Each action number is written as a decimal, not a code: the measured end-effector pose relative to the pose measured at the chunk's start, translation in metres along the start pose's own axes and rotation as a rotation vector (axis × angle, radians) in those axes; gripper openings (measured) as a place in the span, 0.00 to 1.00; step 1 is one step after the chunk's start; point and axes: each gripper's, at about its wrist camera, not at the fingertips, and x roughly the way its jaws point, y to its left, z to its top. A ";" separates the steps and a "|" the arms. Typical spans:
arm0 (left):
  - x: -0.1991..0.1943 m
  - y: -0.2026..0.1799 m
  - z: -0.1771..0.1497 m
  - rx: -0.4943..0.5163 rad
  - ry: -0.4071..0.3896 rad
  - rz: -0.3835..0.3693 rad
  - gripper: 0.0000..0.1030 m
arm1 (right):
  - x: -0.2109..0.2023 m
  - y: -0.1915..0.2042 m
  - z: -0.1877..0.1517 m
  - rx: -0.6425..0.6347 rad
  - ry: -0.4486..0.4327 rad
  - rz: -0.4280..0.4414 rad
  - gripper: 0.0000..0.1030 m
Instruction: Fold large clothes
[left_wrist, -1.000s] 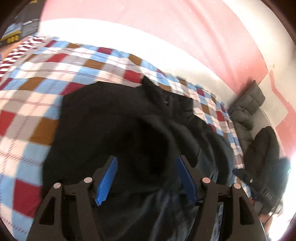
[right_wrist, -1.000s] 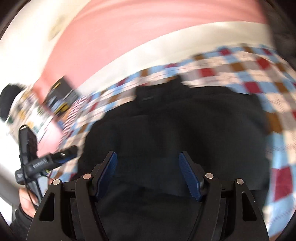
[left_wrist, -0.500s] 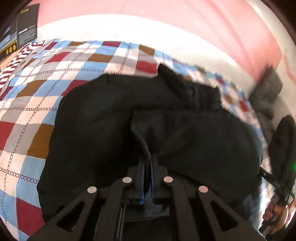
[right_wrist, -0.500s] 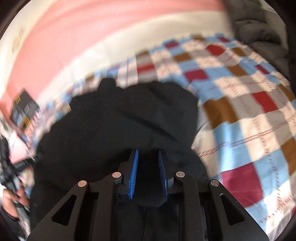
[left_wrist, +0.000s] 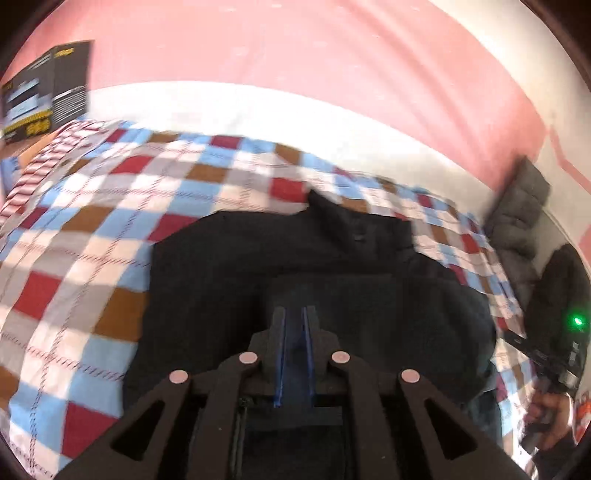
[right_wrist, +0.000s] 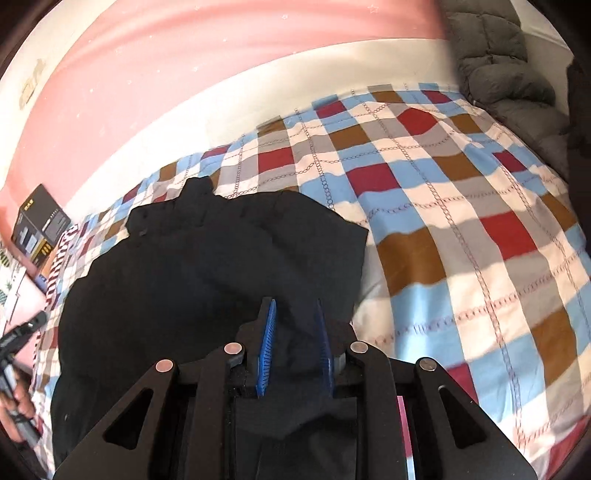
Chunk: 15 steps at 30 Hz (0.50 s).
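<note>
Left gripper (left_wrist: 294, 314), black with blue-lined fingers, has its jaws pressed together on a fold of the large black fabric garment (left_wrist: 229, 280), as the left wrist view shows. That garment lies spread on the bed's checked quilt of red, blue, brown, grey and white squares (left_wrist: 92, 206), its collar end pointing toward the far edge of the bed, where a white band meets a pink wall. This view alone shows the quilt's left part bare, with a striped red-and-white cloth (left_wrist: 40, 162) at the far left corner and a dark printed box (left_wrist: 48, 88) behind it. At the right edge, blurred, a hand (left_wrist: 550, 413) holds the other device, which carries a green light, and a grey quilted jacket (left_wrist: 521, 210) stands behind it.

Right wrist view: the right gripper (right_wrist: 294, 314) has its blue pads (right_wrist: 266, 347) clamped on a thicker bunch of the same black garment (right_wrist: 207, 258), which fills the narrow gap between them. Only here does the quilt's right part (right_wrist: 461, 221) show in sharp detail, bare out to the right edge, with the garment's straight side hem lying on it. The grey quilted jacket (right_wrist: 495, 66) sits at the far right corner. The dark box (right_wrist: 40, 225) appears at the left, and the person's other hand (right_wrist: 20, 410) is at the lower left edge.
</note>
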 end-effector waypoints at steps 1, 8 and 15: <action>0.008 -0.016 0.004 0.057 -0.002 0.003 0.10 | 0.006 0.003 0.004 -0.015 0.000 -0.005 0.22; 0.117 -0.033 -0.005 0.195 0.117 0.142 0.11 | 0.083 -0.004 0.017 -0.016 0.105 -0.081 0.20; 0.123 -0.021 -0.008 0.166 0.088 0.142 0.10 | 0.085 0.005 0.018 -0.094 0.102 -0.136 0.20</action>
